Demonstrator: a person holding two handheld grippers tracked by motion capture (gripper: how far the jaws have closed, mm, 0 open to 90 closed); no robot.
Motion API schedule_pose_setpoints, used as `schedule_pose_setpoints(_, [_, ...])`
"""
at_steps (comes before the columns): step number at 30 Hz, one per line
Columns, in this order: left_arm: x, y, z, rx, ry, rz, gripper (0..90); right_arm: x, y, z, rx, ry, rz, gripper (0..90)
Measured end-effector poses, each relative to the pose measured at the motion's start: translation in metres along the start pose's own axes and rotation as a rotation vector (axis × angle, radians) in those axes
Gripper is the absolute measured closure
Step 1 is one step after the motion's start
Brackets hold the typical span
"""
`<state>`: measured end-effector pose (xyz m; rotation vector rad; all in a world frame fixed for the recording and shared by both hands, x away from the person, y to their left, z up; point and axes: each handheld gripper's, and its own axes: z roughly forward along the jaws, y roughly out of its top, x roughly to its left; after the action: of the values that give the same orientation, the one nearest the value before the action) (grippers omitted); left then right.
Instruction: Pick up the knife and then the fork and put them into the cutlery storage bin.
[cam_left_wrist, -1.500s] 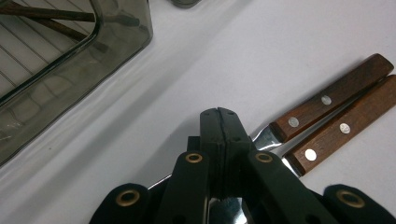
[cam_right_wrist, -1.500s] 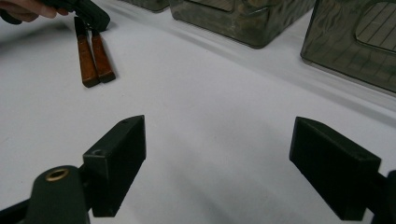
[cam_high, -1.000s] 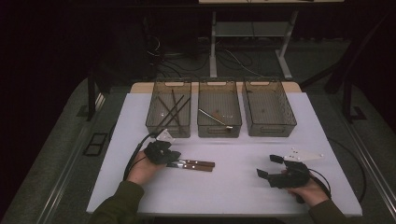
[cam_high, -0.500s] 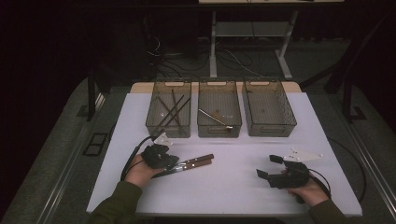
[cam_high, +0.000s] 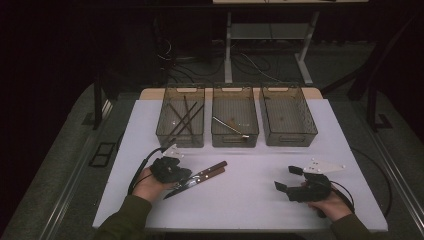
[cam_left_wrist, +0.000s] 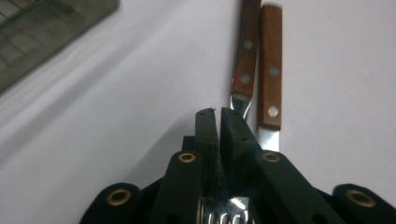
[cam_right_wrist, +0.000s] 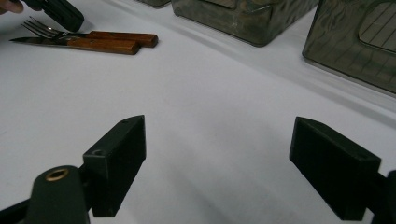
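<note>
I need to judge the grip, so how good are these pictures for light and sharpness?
High view: dim, dark surround, only the white table lit. Left gripper view: near jaws soft, glare on the metal between them, the wooden handles sharper. Right gripper view: jaws blurred, fork and knife in focus, soft shadows under the trays.

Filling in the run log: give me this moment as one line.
left tongs: closed on fork, just easing open | knife: on table beside fork | right tongs: open, empty
</note>
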<state>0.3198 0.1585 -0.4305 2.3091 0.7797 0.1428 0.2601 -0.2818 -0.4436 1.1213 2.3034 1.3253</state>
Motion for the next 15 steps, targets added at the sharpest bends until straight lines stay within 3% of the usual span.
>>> schedule_pose_setpoints(5, [-0.014, 0.002, -0.007, -0.054, 0.004, -0.016, 73.6, 0.000, 0.000, 0.000, 0.000, 0.000, 0.001, 18.2])
schedule_pose_setpoints(8, [-0.021, 0.003, -0.005, -0.063, 0.001, 0.023, 68.9, 0.000, 0.000, 0.000, 0.000, 0.000, -0.001, 18.2])
schedule_pose_setpoints(12, [-0.029, 0.004, 0.000, -0.068, 0.000, 0.054, 68.6, 0.000, 0.001, 0.000, 0.001, 0.001, -0.002, 18.2])
schedule_pose_setpoints(15, [-0.031, 0.004, 0.004, -0.069, -0.003, 0.045, 69.2, 0.000, 0.001, 0.001, -0.001, 0.002, -0.004, 18.2])
